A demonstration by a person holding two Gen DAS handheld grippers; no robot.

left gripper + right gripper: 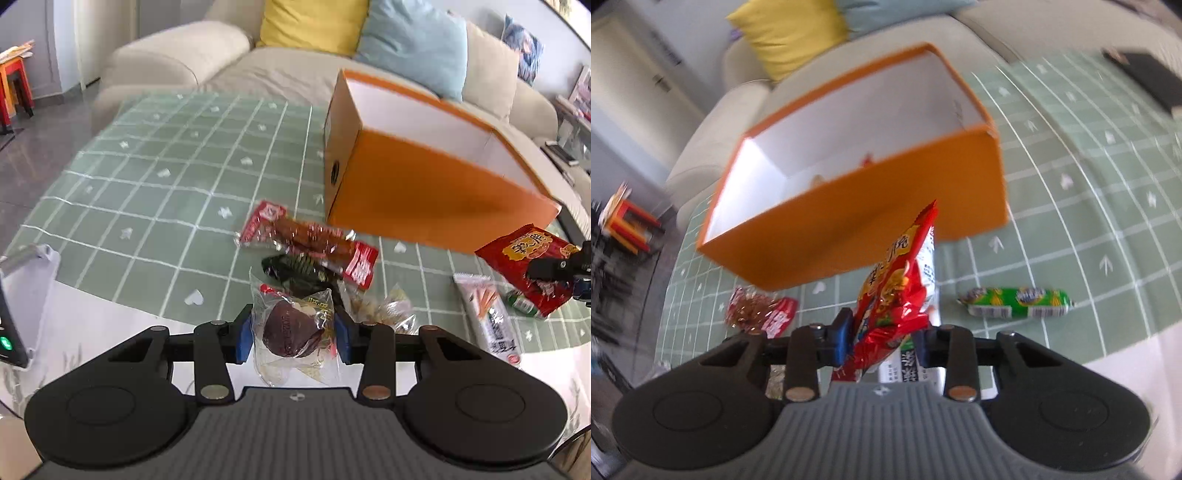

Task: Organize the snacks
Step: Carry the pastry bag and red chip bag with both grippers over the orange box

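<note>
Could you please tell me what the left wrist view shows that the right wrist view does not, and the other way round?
Only the left wrist view shows the left gripper clamped on a clear pack with a dark cake, a phone and a white stick pack. Only the right wrist view shows the box's inside, with a few items at its bottom, and a green sausage. Both show the orange box and the right gripper shut on the red bag.
</note>
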